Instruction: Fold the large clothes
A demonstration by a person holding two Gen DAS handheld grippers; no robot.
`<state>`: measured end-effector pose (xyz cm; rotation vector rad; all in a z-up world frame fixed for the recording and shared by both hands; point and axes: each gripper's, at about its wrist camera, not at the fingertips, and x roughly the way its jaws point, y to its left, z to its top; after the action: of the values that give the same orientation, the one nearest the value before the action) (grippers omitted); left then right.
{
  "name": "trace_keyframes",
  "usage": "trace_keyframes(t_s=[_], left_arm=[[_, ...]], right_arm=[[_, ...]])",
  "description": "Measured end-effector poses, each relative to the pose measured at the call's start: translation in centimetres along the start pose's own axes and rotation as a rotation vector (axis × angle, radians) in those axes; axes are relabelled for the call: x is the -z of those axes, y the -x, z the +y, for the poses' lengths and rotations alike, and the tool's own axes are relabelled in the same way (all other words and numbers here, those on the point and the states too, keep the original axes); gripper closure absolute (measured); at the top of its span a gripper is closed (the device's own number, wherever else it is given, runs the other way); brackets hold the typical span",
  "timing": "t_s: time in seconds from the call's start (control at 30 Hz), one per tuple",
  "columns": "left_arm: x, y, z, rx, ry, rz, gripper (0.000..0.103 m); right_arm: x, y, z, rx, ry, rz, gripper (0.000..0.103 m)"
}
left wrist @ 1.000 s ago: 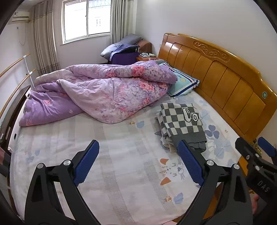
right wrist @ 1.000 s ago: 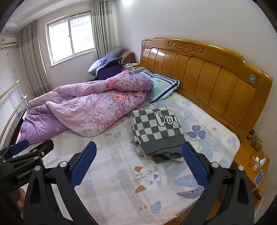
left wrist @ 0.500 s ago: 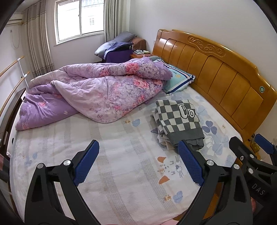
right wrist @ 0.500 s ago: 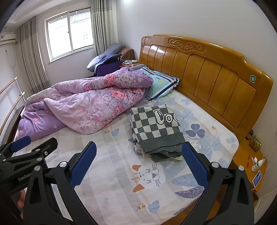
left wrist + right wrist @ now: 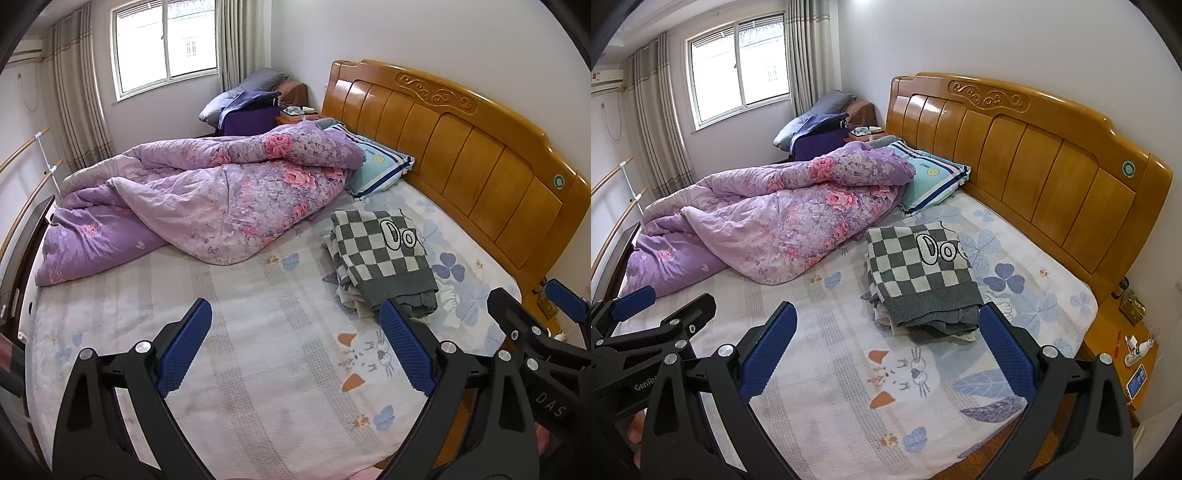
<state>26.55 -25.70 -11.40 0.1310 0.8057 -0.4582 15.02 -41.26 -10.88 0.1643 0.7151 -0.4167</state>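
Grippers (image 5: 295, 345) farther back from clothes (image 5: 380, 258)

— How do the two stand?
— The left hand-held gripper (image 5: 295, 345) has its jaws spread wide, holding nothing.
— And the other?
— The right hand-held gripper (image 5: 888, 347) likewise gapes, empty, just beside it.

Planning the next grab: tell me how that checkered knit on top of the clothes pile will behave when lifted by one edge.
The checkered knit will probably be floppy: its front edge already droops over the pile of clothes beneath. It looks thick, so likely heavyish for cloth, and may unfold if lifted from one edge. It could drag the looser garments below along, since it rests directly on them.
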Motion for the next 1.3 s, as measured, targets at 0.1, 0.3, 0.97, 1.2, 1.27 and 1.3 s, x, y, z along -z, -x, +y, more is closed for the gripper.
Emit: trace_keyframes(t_s=[0.1, 0.3, 0.97, 1.2, 1.27, 1.3], left_arm=[[0.0, 0.0, -0.1, -0.004, -0.003, -0.001, 0.010], [0.0, 0.0, -0.2, -0.005, -0.004, 0.001, 0.010], [0.2, -0.5, -0.3, 0.023, 0.000, 0.018, 0.010], [0.3, -0.7, -0.3, 0.022, -0.001, 0.020, 0.010], [0.3, -0.9, -0.3, 0.011, -0.011, 0.029, 0.010], [0.3, -1.0, -0.4, 0.009, -0.017, 0.031, 0.010]], right_arm=[[0.0, -0.1, 0.0, 0.000, -0.001, 0.000, 0.008], [-0.2, -0.3, -0.1, -0.004, 0.002, 0.002, 0.008], [-0.1, -0.2, -0.2, 0.000, 0.002, 0.007, 0.008], [0.0, -0.4, -0.3, 0.001, 0.002, 0.009, 0.008], [0.1, -0.3, -0.3, 0.002, 0.002, 0.008, 0.008], [0.1, -0.3, -0.3, 0.001, 0.003, 0.007, 0.008]])
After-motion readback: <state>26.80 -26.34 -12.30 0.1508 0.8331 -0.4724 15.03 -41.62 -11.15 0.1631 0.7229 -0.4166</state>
